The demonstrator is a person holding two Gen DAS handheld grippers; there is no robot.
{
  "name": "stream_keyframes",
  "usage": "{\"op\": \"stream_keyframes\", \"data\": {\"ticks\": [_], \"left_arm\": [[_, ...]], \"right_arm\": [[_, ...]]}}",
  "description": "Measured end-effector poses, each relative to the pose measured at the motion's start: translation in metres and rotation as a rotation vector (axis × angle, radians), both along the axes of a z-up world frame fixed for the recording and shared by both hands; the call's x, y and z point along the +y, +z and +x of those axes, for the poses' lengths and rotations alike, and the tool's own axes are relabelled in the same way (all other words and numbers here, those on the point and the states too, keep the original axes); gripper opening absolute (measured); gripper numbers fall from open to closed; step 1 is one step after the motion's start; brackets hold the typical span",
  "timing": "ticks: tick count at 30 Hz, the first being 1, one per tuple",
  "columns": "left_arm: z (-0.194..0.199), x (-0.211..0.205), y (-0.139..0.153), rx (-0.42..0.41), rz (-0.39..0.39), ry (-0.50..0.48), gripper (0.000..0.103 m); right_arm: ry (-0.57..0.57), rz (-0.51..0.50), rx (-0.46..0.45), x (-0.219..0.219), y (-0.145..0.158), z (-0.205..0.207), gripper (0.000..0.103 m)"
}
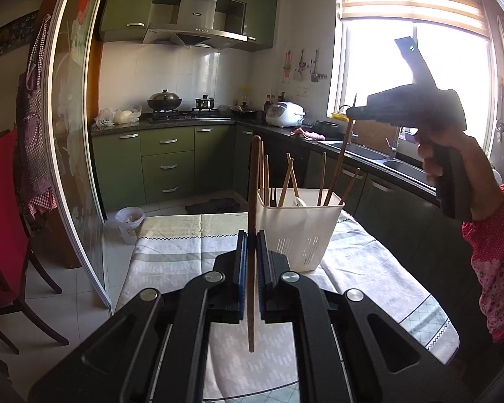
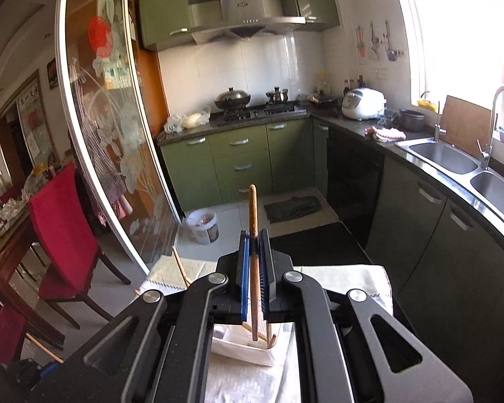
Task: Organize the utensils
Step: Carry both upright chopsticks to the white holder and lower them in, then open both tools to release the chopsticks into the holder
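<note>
Your left gripper is pinching a long dark-brown wooden chopstick between its blue-padded jaws. The stick stands nearly upright, its upper end rising well above the jaws and its lower end hanging below them over the pale patterned tablecloth. Just beyond the jaws and slightly right stands the white slotted plastic utensil basket, with several light wooden chopsticks leaning in it at mixed angles.

Your right gripper is likewise clamped on a single reddish-brown wooden chopstick, held upright; its lower tip hangs over the open top of the basket, which sits directly beneath the jaws.

The left wrist view shows what the right one cannot: your right hand holding that gripper high at the far right, above the basket, with its chopstick slanting down toward the basket's right side (against the bright window the jaws there are only a silhouette). The right wrist view alone shows loose light wooden chopsticks lying at the table's left edge, and a red-covered dining chair further left.
</note>
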State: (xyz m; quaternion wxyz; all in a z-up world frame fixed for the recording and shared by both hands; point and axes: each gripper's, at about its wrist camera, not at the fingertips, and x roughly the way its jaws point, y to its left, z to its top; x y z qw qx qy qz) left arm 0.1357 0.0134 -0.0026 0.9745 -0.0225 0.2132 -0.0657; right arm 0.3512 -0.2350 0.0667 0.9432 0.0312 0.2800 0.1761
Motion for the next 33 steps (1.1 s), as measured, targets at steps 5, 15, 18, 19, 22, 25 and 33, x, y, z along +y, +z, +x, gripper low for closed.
{"op": "stream_keyframes", "data": {"ticks": [5,15,18,19,22,25,33], "left_arm": [[0.005,-0.006,0.002,0.006,-0.005,-0.016,0.005],[0.012,-0.022,0.022,-0.044,0.008,-0.052,0.005],[0.02,-0.033,0.037,-0.069,0.011,-0.069,0.005],[0.024,-0.037,0.043,-0.079,0.012,-0.074,0.005],[0.035,-0.052,0.059,-0.119,0.021,-0.081,0.005],[0.048,-0.066,0.075,-0.176,0.031,-0.076,0.005],[0.088,-0.097,0.1,-0.293,0.06,-0.022,0.005]], "right_arm": [[0.029,-0.029,0.061,0.012,-0.024,0.012,0.01],[0.068,0.15,-0.088,-0.042,-0.015,-0.088,0.039],[0.087,0.196,-0.1,-0.066,-0.04,-0.136,0.039],[0.085,0.206,-0.094,-0.075,-0.051,-0.149,0.039],[0.079,0.227,-0.045,-0.099,-0.085,-0.18,0.039],[0.051,0.239,0.013,-0.123,-0.114,-0.2,0.039],[-0.028,0.276,0.082,-0.183,-0.151,-0.225,0.039]]}}
